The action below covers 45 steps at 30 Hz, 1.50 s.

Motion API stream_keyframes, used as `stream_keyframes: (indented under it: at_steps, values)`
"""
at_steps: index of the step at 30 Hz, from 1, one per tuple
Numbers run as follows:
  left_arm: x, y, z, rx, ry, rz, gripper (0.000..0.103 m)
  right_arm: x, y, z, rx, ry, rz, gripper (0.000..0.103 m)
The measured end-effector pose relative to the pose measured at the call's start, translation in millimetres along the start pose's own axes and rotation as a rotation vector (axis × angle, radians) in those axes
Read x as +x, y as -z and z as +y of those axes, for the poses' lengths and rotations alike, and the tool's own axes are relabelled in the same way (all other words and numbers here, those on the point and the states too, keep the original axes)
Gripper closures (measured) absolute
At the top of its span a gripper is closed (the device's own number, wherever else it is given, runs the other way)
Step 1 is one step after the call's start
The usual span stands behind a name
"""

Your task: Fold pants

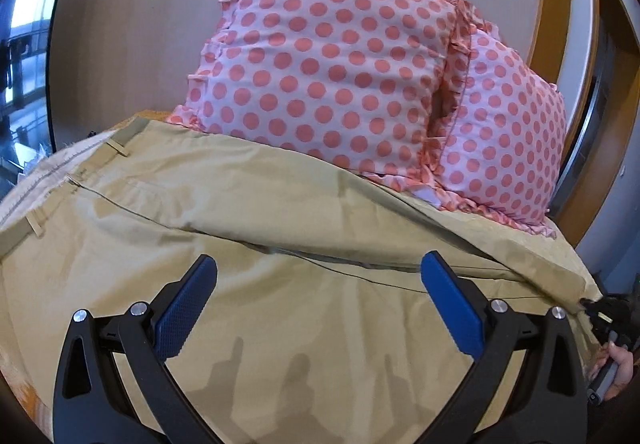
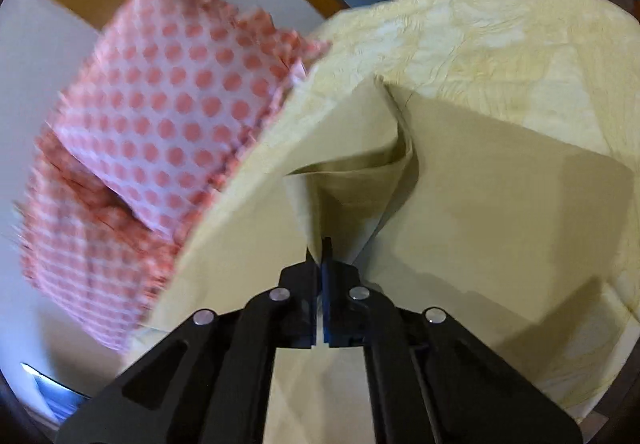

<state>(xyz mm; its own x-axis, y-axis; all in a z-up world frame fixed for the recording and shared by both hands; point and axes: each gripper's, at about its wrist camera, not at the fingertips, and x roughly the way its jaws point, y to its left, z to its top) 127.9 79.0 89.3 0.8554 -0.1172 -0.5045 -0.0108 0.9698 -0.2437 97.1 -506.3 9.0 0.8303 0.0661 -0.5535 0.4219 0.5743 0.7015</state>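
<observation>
My left gripper (image 1: 318, 298) hangs over the pants (image 1: 256, 212) with its jaws spread wide, the 2 blue pads (image 1: 186, 310) apart and holding nothing. The tan pants lie spread across the bed, waistband and belt loops toward the bed's left edge, a long seam running across the cloth just beyond my pads. Shadows of the fingers fall on the fabric below.

My right gripper (image 2: 320, 256) has its jaws pressed together on a corner of the pants (image 2: 352, 184), lifting that bit of cloth into a peaked fold above the rest. Around it the pants lie flat on the pale yellow bedspread (image 2: 500, 36), which reaches to the bed's far edge. In the left view, this gripper (image 1: 600, 310) sits at the bed's right edge, pinching the hem end of the pants.

2 pink pillows with red dots (image 1: 332, 60) are propped at the head of the bed against the wall, touching the far edge of the pants. They (image 2: 160, 96) look blurred in the right view.
</observation>
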Motion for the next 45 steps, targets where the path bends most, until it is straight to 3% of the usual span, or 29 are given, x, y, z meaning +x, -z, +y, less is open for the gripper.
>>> stream_keyframes:
  at_steps: [4, 7, 12, 16, 17, 18, 19, 20, 21, 23, 27, 29, 32, 37, 45]
  values:
    - [9.3, -21.3, 28.0, -0.067, 0.050, 0.042, 0.001, -48.8, 0.1, -7.7, -0.052, -0.039, -0.129, 0.102]
    - [38.6, -45.5, 50.5, -0.160, 0.083, 0.109, 0.001, -65.0, 0.3, -18.0, -0.036, -0.048, -0.146, 0.102]
    - [114.3, -78.2, 80.7, -0.320, 0.051, 0.207, 0.001, -63.3, -1.5, -25.7, -0.022, -0.054, -0.135, 0.102]
    - [164.7, -93.8, 102.4, -0.442, -0.051, 0.246, 0.001, -59.6, -1.0, -19.7, -0.048, -0.046, -0.139, 0.102]
    - [179.8, -96.7, 107.1, -0.447, -0.075, 0.271, 0.010, -58.6, -1.4, -17.8, -0.060, -0.040, -0.141, 0.102]
    - [191.3, -98.2, 111.8, -0.445, -0.097, 0.296, 0.034, -58.5, -0.9, -17.6, -0.065, -0.039, -0.142, 0.102]
    - [203.3, -98.1, 118.9, -0.455, -0.105, 0.340, 0.046, -56.2, -2.3, -15.5, -0.070, -0.039, -0.142, 0.102]
    - [205.7, -96.2, 124.4, -0.472, -0.093, 0.362, 0.074, -54.7, -4.1, -14.9, -0.072, -0.042, -0.140, 0.102]
    - [204.1, -94.5, 129.6, -0.498, -0.068, 0.368, 0.090, -53.2, -6.3, -14.5, -0.073, -0.049, -0.137, 0.102]
    - [177.6, -92.9, 136.6, -0.504, -0.049, 0.315, 0.095, -52.8, -9.9, -13.0, -0.089, -0.053, -0.141, 0.102]
    - [84.0, -79.8, 133.7, -0.413, -0.011, 0.211, 0.095, -59.6, -18.0, -12.2, -0.114, -0.047, -0.177, 0.102]
    - [39.8, -60.2, 135.5, -0.399, -0.006, 0.185, 0.095, -63.8, -21.7, -18.9, -0.115, -0.037, -0.188, 0.102]
    - [-15.0, -5.8, 141.8, -0.404, -0.035, 0.195, 0.095, -63.2, -22.8, -32.5, -0.100, -0.003, -0.174, 0.102]
    - [-52.4, 57.5, 150.1, -0.446, -0.069, 0.228, 0.095, -61.6, -17.7, -51.5, -0.092, 0.057, -0.148, 0.102]
    - [-73.2, 85.8, 138.8, -0.389, -0.103, 0.199, 0.095, -69.4, -12.6, -67.7, -0.087, 0.120, -0.146, 0.101]
